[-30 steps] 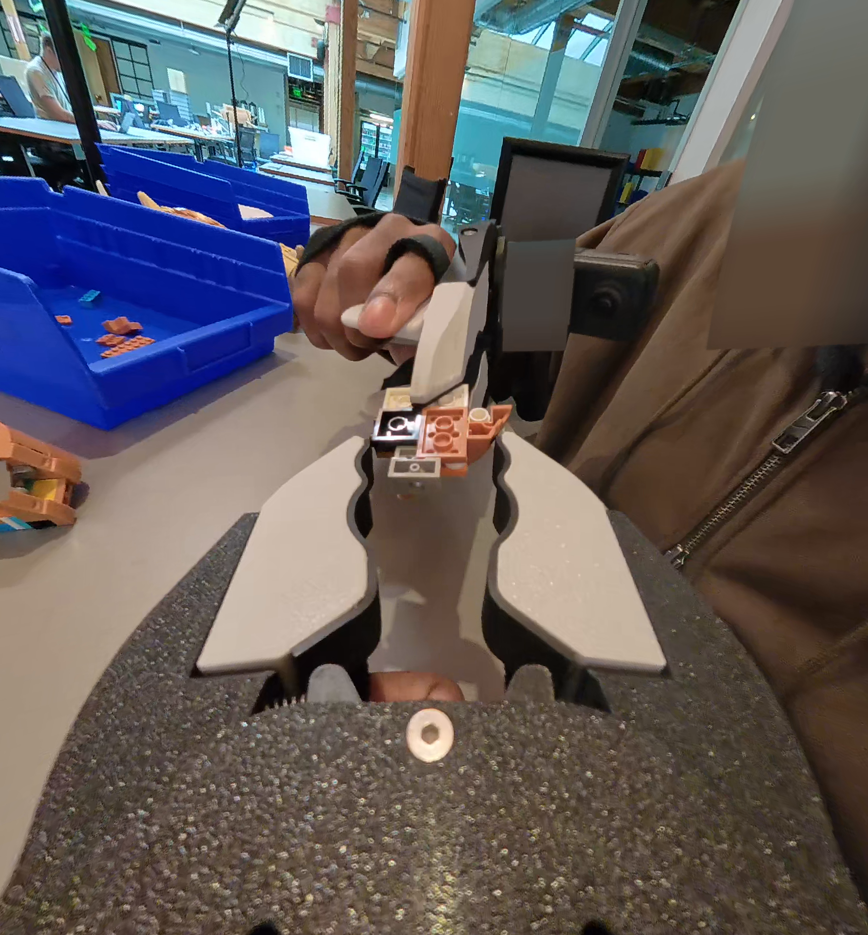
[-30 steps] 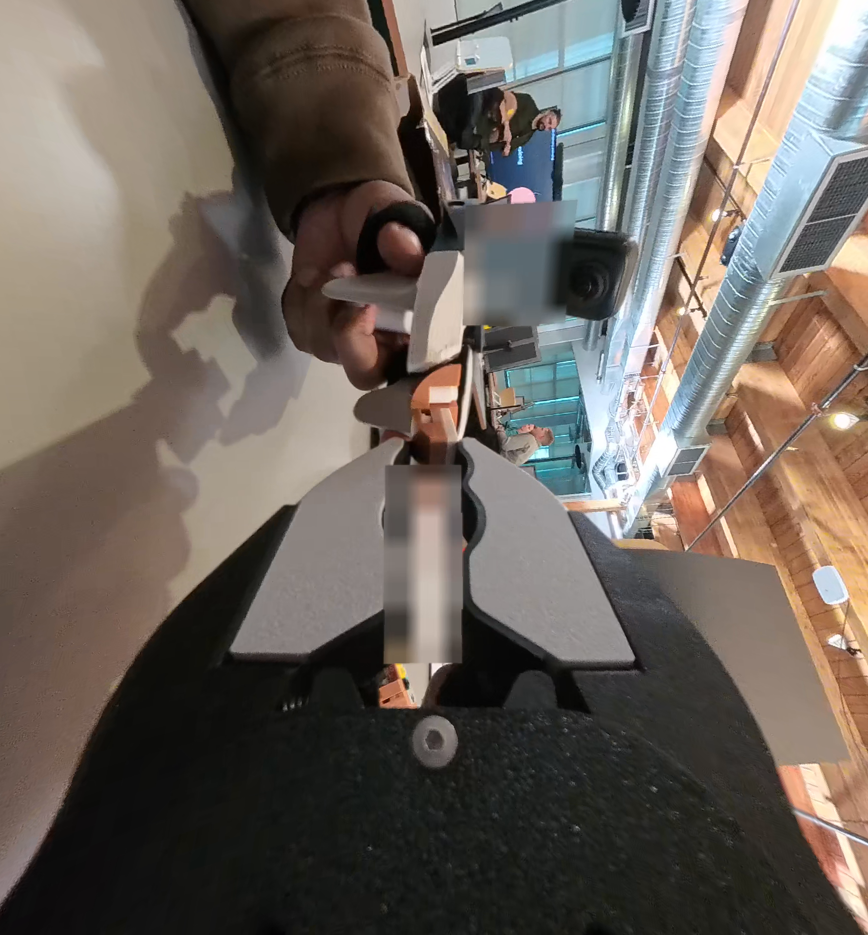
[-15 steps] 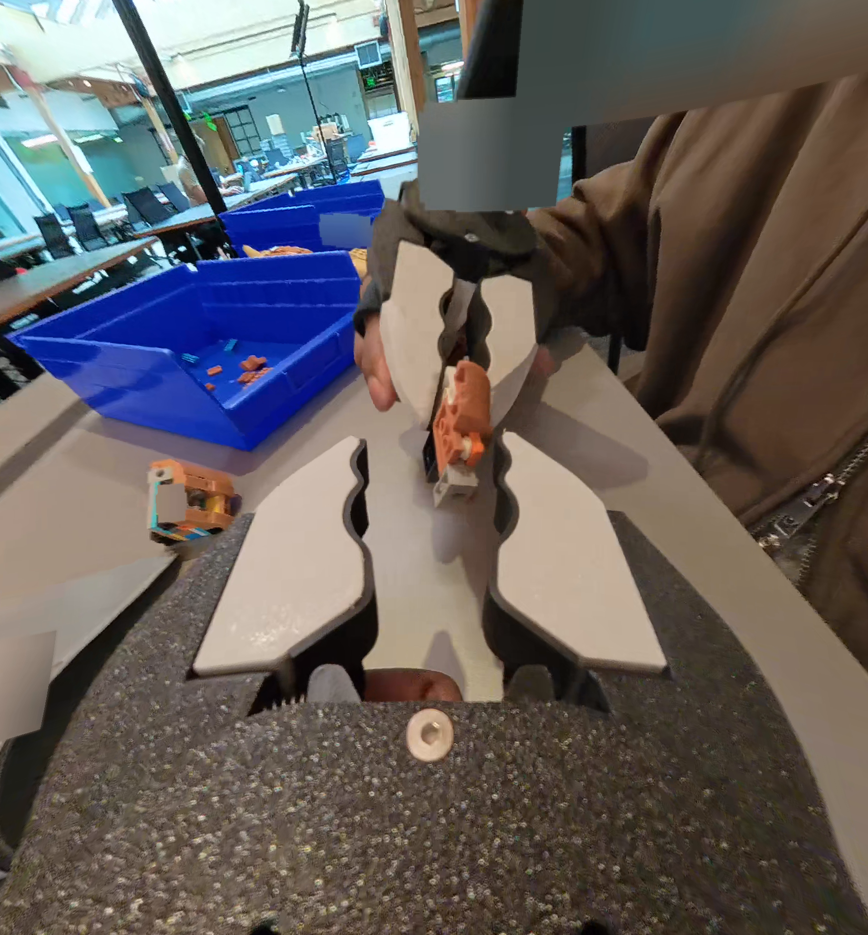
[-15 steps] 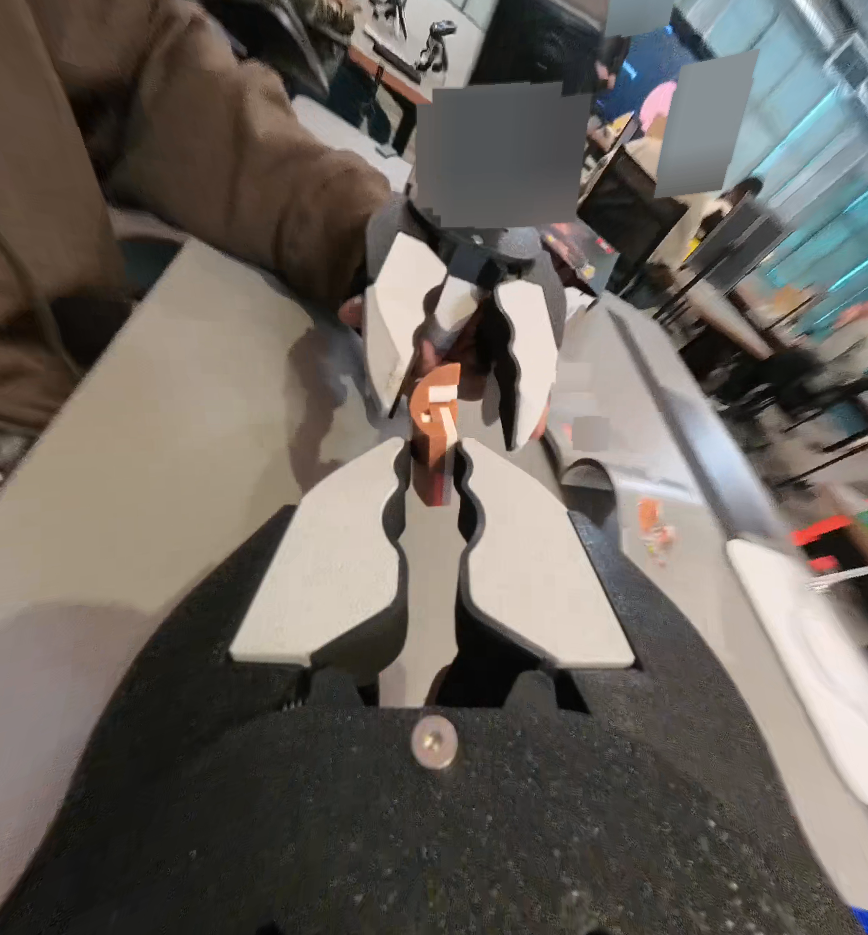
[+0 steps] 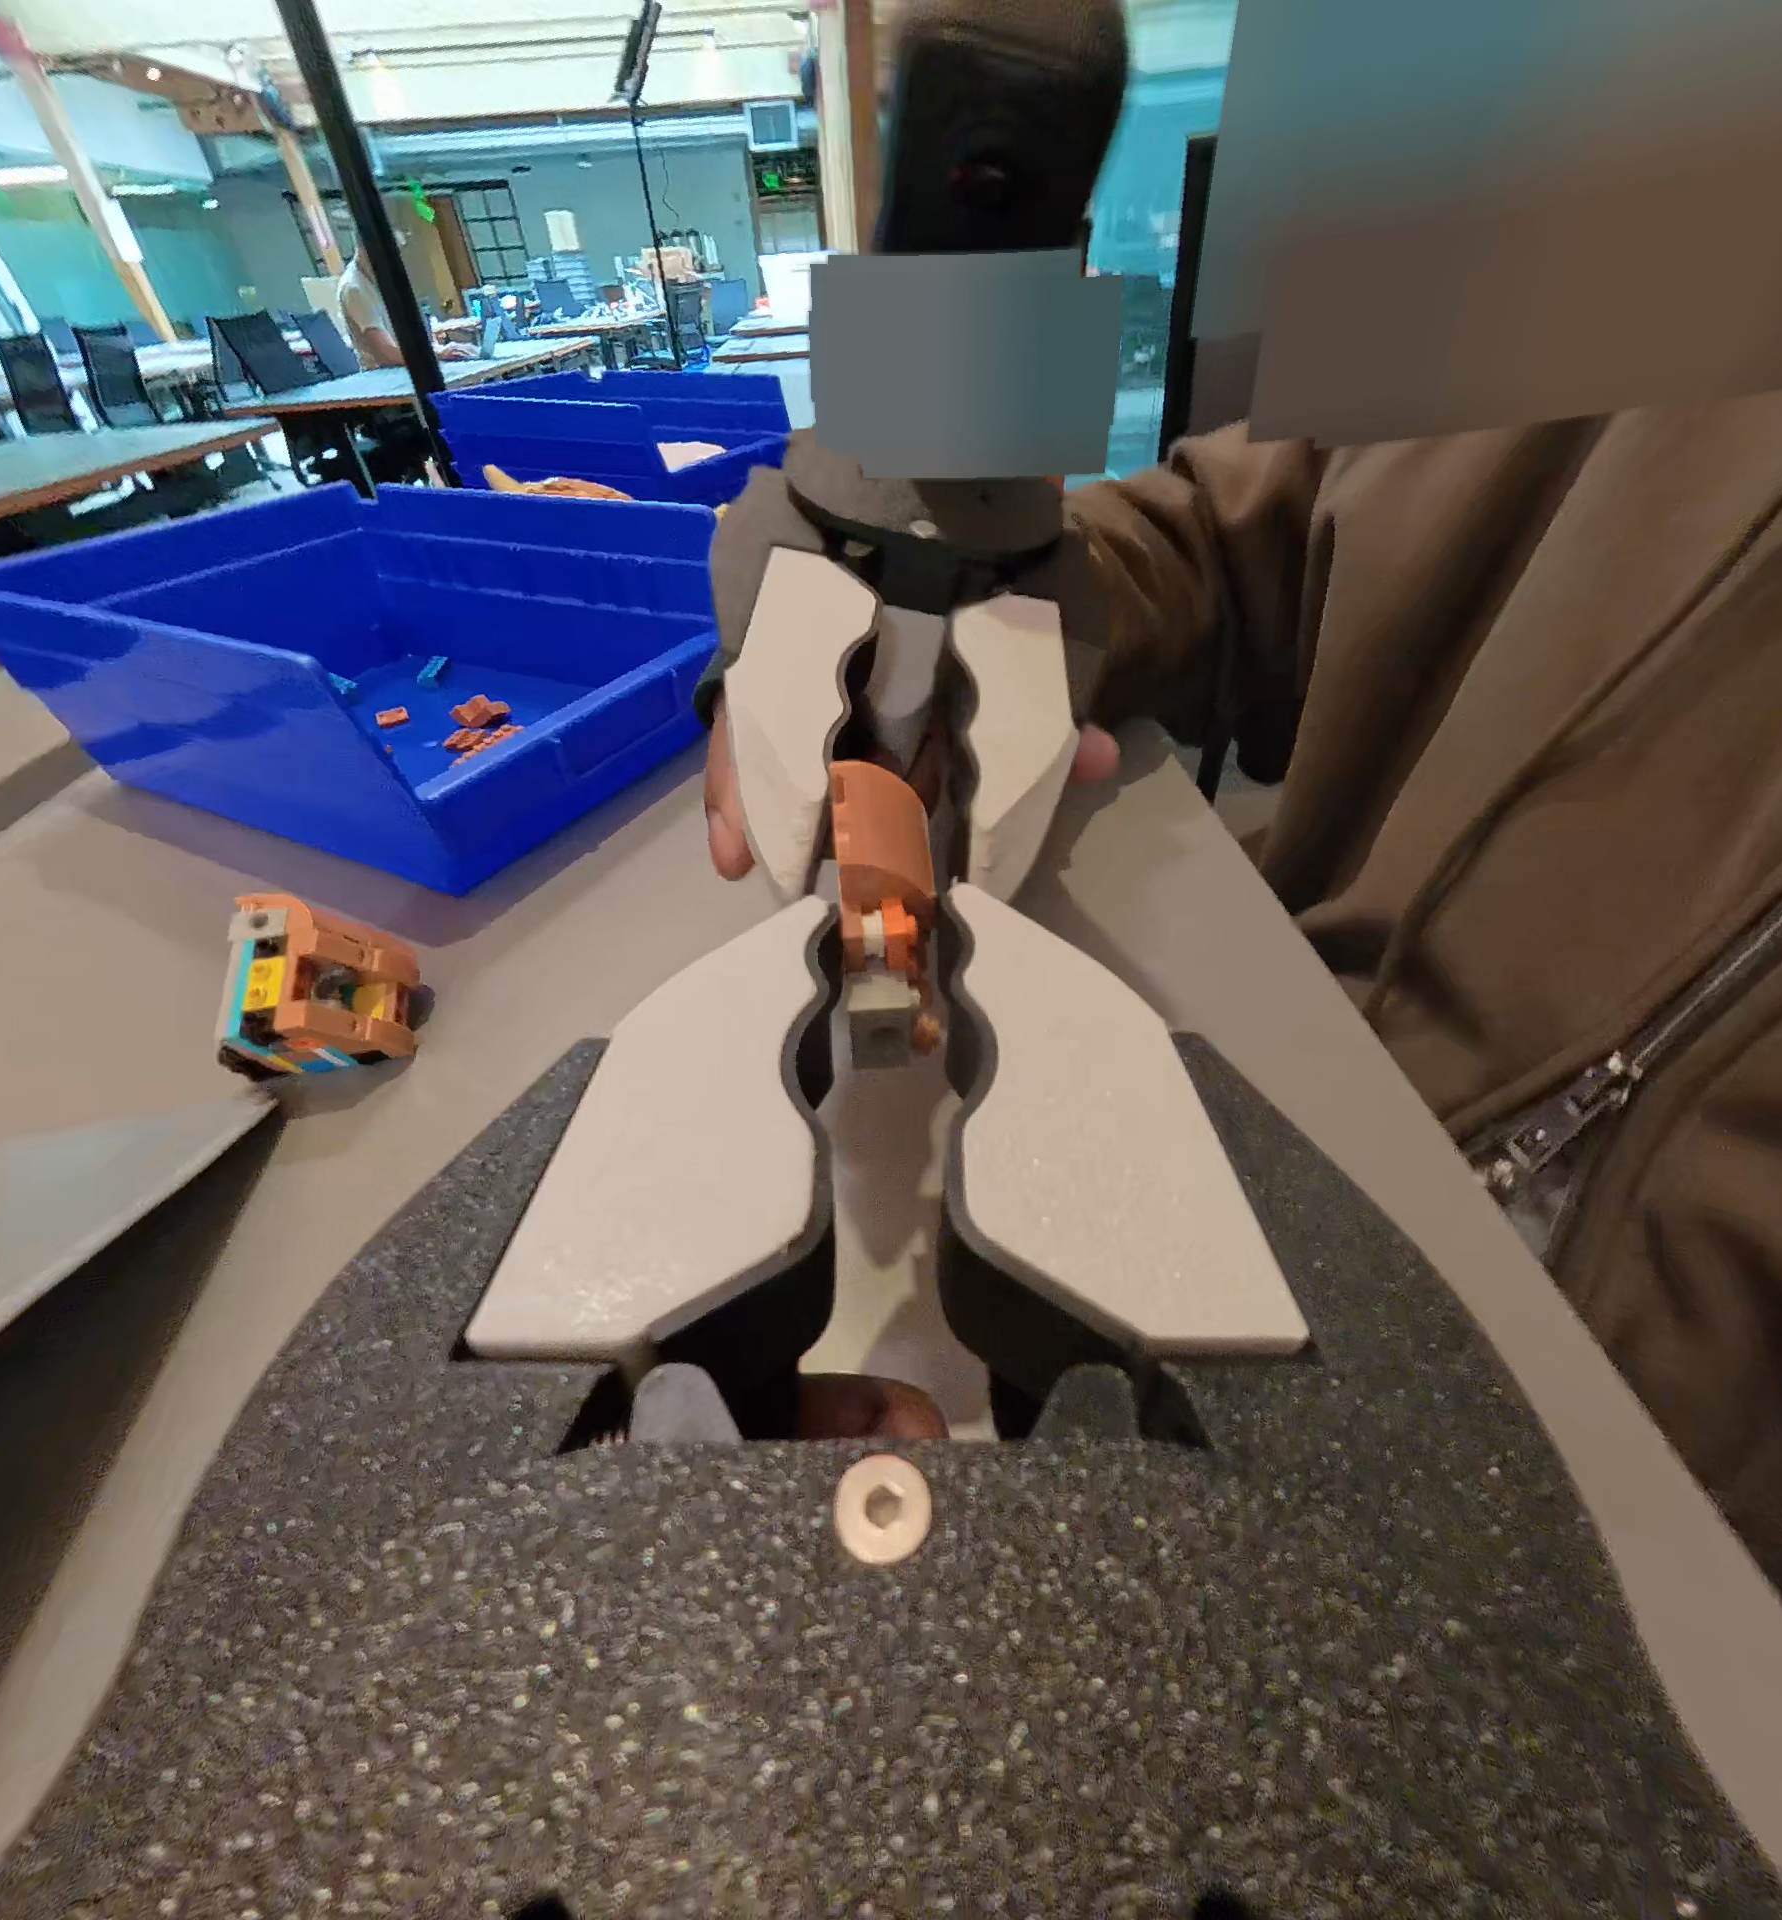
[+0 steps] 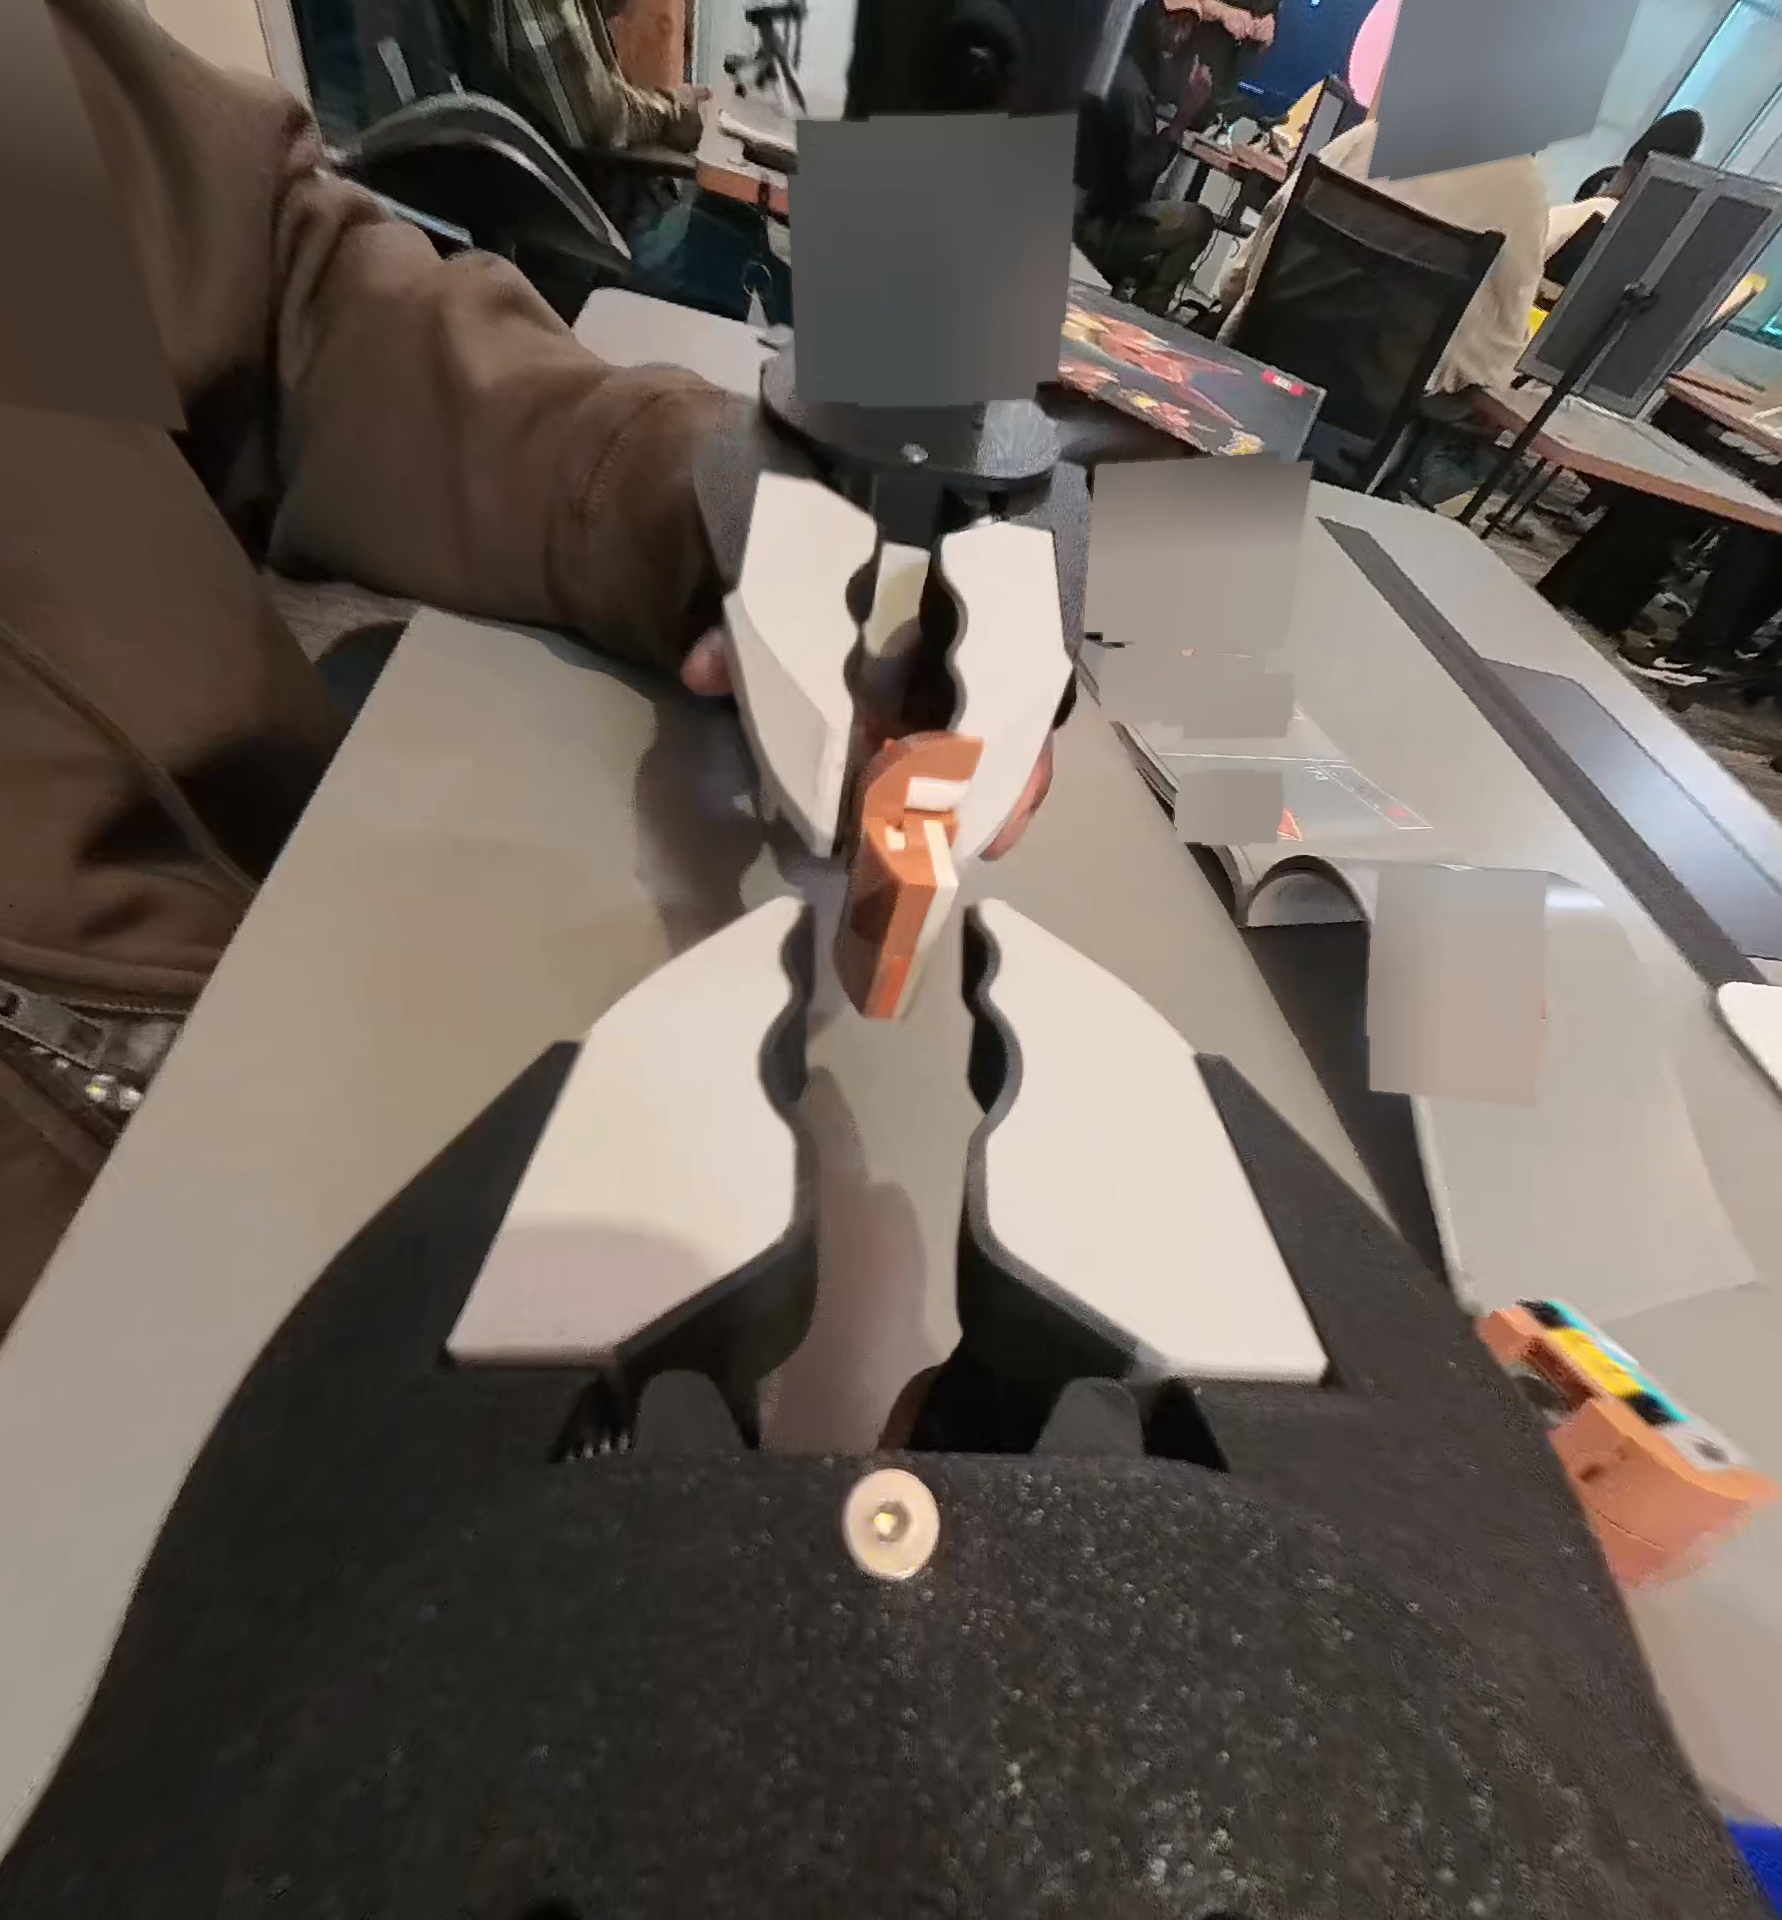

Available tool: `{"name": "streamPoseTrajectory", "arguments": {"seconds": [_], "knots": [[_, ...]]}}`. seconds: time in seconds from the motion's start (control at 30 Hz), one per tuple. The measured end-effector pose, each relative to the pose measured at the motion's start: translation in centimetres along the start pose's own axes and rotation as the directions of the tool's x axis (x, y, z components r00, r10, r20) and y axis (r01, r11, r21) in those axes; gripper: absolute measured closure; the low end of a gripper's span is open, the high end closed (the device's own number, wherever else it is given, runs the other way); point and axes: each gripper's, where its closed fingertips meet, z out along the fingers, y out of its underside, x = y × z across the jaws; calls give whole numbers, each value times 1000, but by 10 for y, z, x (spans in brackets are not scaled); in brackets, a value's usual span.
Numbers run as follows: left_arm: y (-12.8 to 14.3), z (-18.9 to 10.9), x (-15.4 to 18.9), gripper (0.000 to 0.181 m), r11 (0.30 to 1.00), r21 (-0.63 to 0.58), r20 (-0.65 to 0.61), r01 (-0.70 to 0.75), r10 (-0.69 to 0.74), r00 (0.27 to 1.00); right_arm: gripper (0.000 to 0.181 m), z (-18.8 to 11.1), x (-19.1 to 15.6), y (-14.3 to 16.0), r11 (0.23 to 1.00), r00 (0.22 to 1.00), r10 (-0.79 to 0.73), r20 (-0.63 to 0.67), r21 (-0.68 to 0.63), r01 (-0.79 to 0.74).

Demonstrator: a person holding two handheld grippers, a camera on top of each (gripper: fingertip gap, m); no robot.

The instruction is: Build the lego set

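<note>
A small orange, white and grey lego assembly point(image 5: 882, 883) hangs in the air between my two grippers, which face each other tip to tip above the grey table point(image 5: 87, 935). My left gripper point(image 5: 887, 925) is closed on the assembly's grey and orange end. In the right wrist view the assembly point(image 6: 897, 914) sticks out from the left gripper's tips point(image 6: 902, 831). My right gripper point(image 6: 887, 925) stands open around it, with a gap on each side. The right gripper also shows far off in the left wrist view point(image 5: 897, 873).
A larger orange lego build point(image 5: 315, 987) lies on the table to the left and also shows in the right wrist view point(image 6: 1614, 1444). A blue bin point(image 5: 243, 665) holds loose bricks, with a second bin point(image 5: 606, 426) behind. An open booklet point(image 6: 1282, 821) and the person's brown jacket point(image 5: 1593, 831) are close by. The tips of both grippers are at nearly the same place.
The grippers swung from a raised, tilted pose down over the table. My left gripper has narrowed onto the assembly. My right gripper, shut on it earlier, has opened.
</note>
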Motion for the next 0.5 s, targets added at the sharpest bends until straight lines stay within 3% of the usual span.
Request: {"name": "streamPoseTrajectory", "arguments": {"seconds": [0.17,0.27,0.4,0.5], "knots": [[-7,-5,-6,164,970,58,6,237,-238,971,135,-4,12,6,947,936,-319,-148,-101,306],[-5,-4,-3,164,894,88,-17,440,-440,898,134,-5,11,1,873,848,-488,-205,-127,472],[-1,-6,5,164,757,152,-40,636,-638,769,134,-5,9,-3,803,766,-595,-243,-138,580],[-2,-9,12,164,708,188,-42,681,-687,725,134,-2,3,-5,798,768,-601,-220,-109,593]]}}
